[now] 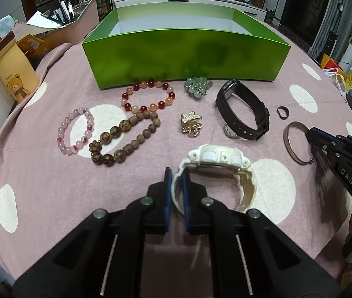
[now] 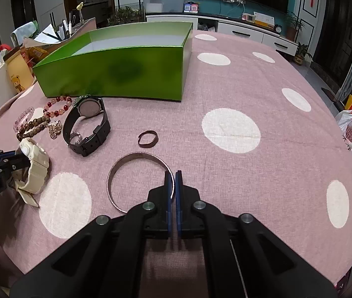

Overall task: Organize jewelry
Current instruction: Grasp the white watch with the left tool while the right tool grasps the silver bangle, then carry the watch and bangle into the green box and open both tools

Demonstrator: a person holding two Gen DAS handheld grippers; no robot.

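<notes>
Left hand-held gripper (image 1: 177, 173) pinching white watch (image 1: 215, 159) strap on bench | right hand-held gripper (image 2: 173, 176) clamping silver bangle (image 2: 136, 156) rim | bangle stiff, thin, probably slippery; strap flexible | green box (image 1: 185, 57) awaiting

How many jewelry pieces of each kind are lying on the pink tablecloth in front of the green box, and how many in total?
Bead bracelets: 3 (pink, red-orange, brown wooden)
Watches: 2 (white watch, black watch)
Metal bangle: 1
Small dark ring: 1
Gold brooch: 1
Green bead cluster: 1
Small sparkly piece under the black watch strap: 1
Total: 10
</notes>
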